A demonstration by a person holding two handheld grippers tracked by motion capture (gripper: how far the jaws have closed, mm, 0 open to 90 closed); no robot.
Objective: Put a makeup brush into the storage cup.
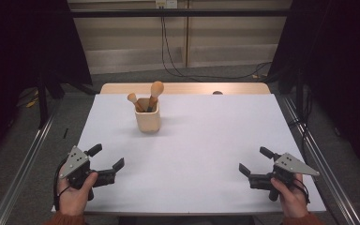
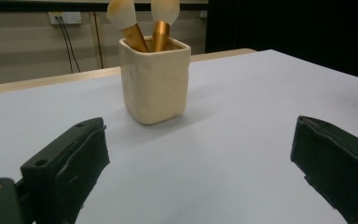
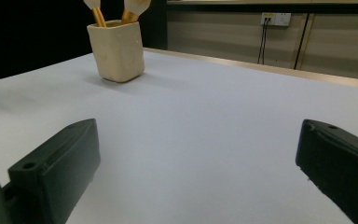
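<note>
A cream, square-sided ceramic holder (image 1: 147,121) stands upright on the far-left part of the white worktop (image 1: 206,154), set back from the near edge and short of the bare wooden strip (image 1: 243,88) that runs behind it. Two wooden-handled brushes with rounded pale heads (image 1: 151,96) lean in the holder, heads up and handles down, the taller one tilted away from the shorter; kept this way, the heads stay off the surface and the shafts stick out above the rim where jaws could close on them. Nearer than the holder and slightly to its left, the left hand-held gripper (image 1: 108,157) rests low over the worktop in the person's left hand (image 1: 75,192), its jaws spread wide and aimed at the holder, which sits centred between them in the left gripper view. Well to the right of the holder and nearer the front edge, the right hand-held gripper (image 1: 254,160) is held in the right hand (image 1: 290,194), jaws likewise parted and holding nothing. Both seem parked at a ready stance, the left likelier to reach first, being closer.
</note>
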